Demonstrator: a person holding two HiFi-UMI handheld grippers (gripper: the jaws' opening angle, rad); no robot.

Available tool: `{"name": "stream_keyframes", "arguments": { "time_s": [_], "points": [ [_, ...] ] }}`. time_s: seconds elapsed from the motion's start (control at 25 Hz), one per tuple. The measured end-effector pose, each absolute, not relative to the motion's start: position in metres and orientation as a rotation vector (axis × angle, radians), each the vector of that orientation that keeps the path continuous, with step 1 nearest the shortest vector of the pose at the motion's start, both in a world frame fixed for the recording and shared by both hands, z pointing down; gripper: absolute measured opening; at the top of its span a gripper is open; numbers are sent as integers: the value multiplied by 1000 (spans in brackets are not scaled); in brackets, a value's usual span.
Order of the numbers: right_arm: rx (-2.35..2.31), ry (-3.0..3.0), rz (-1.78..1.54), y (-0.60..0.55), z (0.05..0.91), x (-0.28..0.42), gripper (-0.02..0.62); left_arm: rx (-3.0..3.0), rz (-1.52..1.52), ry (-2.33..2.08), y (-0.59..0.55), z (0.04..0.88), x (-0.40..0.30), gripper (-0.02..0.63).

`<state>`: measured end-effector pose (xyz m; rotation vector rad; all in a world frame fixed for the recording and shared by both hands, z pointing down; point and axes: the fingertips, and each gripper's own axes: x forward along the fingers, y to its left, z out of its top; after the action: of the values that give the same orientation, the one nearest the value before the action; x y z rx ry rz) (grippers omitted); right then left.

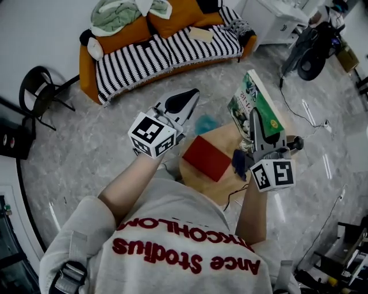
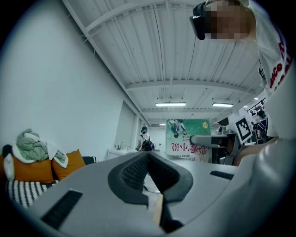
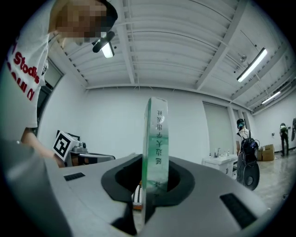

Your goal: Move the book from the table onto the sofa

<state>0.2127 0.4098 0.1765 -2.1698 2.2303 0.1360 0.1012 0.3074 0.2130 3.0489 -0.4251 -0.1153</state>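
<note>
A green-covered book (image 1: 253, 108) stands on edge in the air above the small round wooden table (image 1: 202, 182), with my right gripper (image 1: 256, 125) shut on it. In the right gripper view its spine (image 3: 156, 143) rises upright between the two pads. My left gripper (image 1: 185, 103) is shut and holds nothing; in its own view the pads (image 2: 147, 171) meet, and the book's cover (image 2: 188, 135) shows beyond them to the right. The orange sofa (image 1: 167, 49) with a black-and-white striped throw lies across the room at the top of the head view.
A red book (image 1: 207, 157) and a dark blue object (image 1: 238, 160) lie on the table. On the sofa are orange cushions (image 1: 178, 14), a green blanket (image 1: 118, 16) and a flat tan item (image 1: 201, 34). A black chair (image 1: 39, 92) stands left; a scooter (image 1: 313, 49) stands right.
</note>
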Motion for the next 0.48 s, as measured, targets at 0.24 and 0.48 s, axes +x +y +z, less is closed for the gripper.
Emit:
{"name": "stream_keyframes", "arguments": {
  "time_s": [0.24,0.48],
  "points": [
    [-2062,2315,140,372,171,178,81,3027,-130,-570,276,210,53,15],
    [-1970,2401,139,318,170,123,81,2988,-155,-684,228,213,-9,15]
  ]
}}
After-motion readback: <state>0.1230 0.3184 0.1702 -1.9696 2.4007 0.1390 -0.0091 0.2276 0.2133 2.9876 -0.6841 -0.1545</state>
